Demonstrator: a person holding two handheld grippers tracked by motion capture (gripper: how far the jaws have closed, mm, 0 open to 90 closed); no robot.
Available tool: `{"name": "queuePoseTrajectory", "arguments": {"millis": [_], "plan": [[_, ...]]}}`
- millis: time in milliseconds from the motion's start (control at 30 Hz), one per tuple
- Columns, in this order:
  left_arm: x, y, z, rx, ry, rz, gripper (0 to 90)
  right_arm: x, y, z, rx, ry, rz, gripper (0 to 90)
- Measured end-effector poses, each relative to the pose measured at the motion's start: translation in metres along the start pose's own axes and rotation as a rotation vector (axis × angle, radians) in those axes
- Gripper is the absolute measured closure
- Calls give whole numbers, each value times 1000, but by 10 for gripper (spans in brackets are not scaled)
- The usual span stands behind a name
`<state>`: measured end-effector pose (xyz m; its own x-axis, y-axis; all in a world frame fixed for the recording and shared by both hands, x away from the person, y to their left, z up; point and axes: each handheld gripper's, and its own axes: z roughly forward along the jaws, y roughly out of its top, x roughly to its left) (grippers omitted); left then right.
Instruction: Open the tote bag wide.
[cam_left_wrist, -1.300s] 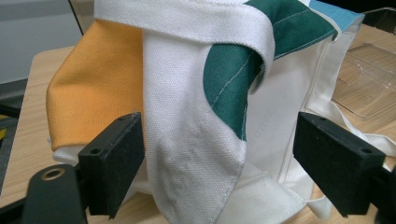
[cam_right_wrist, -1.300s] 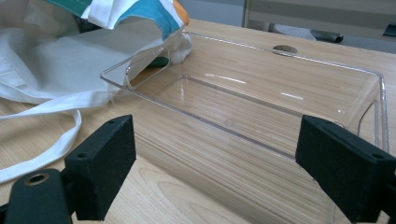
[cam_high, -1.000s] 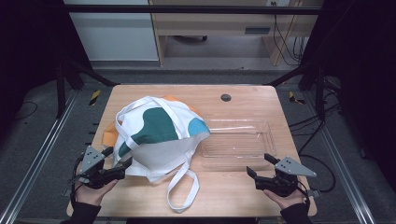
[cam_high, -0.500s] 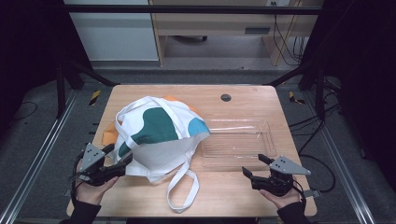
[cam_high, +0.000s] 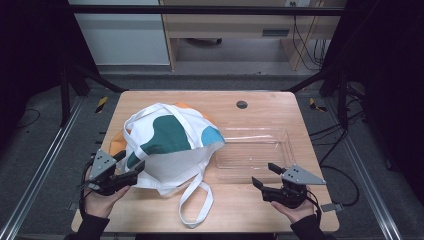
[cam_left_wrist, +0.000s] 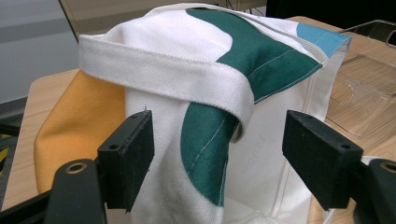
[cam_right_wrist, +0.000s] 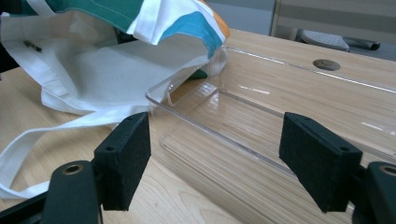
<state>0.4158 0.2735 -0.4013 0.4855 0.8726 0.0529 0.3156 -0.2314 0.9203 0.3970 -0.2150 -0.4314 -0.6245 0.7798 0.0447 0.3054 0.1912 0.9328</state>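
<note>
Bag: a white tote bag (cam_high: 167, 150) with dark green, blue and orange patches lies bulging on the left half of the wooden table (cam_high: 260, 107); its open mouth faces right, toward the tray; in the left gripper view its cloth stands right between the jaws (cam_left_wrist: 210, 140)
Straps: one white strap (cam_high: 195, 202) trails in a loop toward the near table edge; another strap (cam_left_wrist: 163, 77) lies across the top of the bag
Tray: a clear plastic tray (cam_high: 282, 150) sits just right of the bag; the bag's blue corner overlaps its left end; in the right gripper view its near rim (cam_right_wrist: 219, 135) runs between the jaws
Left gripper: the left gripper (cam_high: 134, 171) is held low at the bag's near left corner; jaws spread wide, one on each side of the cloth; they may brush the cloth, though contact is hard to tell
Right gripper: the right gripper (cam_high: 265, 175) is at the near right of the table, just in front of the tray; jaws wide apart, holding nothing
Hands: a hand (cam_high: 97, 200) grips the left tool and a hand (cam_high: 295, 209) grips the right one; both enter from the near edge
Table hole: a small dark round grommet (cam_high: 242, 104) sits near the far edge, well apart from bag and tray
</note>
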Motion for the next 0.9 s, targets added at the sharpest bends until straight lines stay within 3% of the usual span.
{"name": "queuePoseTrajectory", "arguments": {"millis": [633,900], "plan": [[-1,16,11,16,0,34,267,27,20,23,-8,66,-27,398],[-5,16,16,31,0,45,281,48,35,44,-15,128,-31,469]]}}
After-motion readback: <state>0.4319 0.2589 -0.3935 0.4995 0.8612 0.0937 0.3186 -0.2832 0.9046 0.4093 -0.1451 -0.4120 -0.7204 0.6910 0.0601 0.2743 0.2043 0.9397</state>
